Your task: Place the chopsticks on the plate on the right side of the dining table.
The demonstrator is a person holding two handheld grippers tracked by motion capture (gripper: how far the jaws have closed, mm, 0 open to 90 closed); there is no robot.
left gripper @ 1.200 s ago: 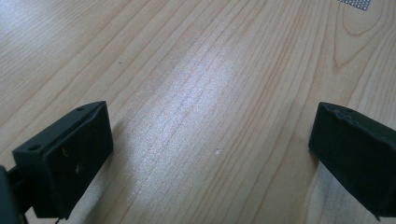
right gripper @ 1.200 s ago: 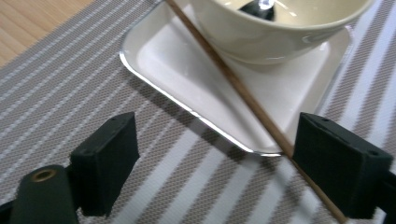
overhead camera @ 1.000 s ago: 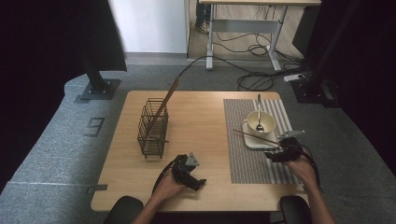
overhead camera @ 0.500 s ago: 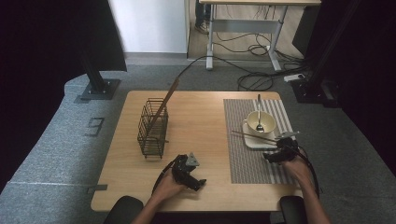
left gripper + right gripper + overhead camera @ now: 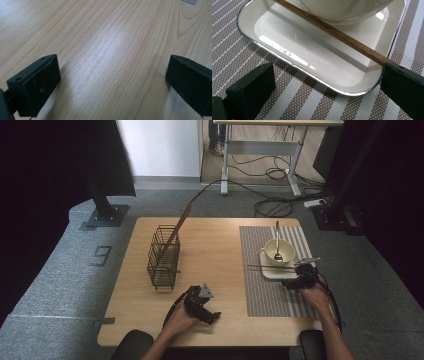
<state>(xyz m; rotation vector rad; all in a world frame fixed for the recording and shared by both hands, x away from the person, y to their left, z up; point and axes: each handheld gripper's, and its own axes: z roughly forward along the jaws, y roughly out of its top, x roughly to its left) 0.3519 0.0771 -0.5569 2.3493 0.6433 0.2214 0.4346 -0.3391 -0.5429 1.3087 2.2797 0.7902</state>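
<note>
Right tongs (image 5: 324, 82) stand spread wide just in front of the white tray (image 5: 294, 47), their jaws having just opened, gripping nothing; one jaw sits at the end of the chopstick (image 5: 337, 33) that lies across the tray against the bowl (image 5: 278, 251). By my reading the chopstick is set down, and backing away is what remains. Left tongs (image 5: 112, 82), well away from the tray, hang released over bare desk (image 5: 105, 37).
</note>
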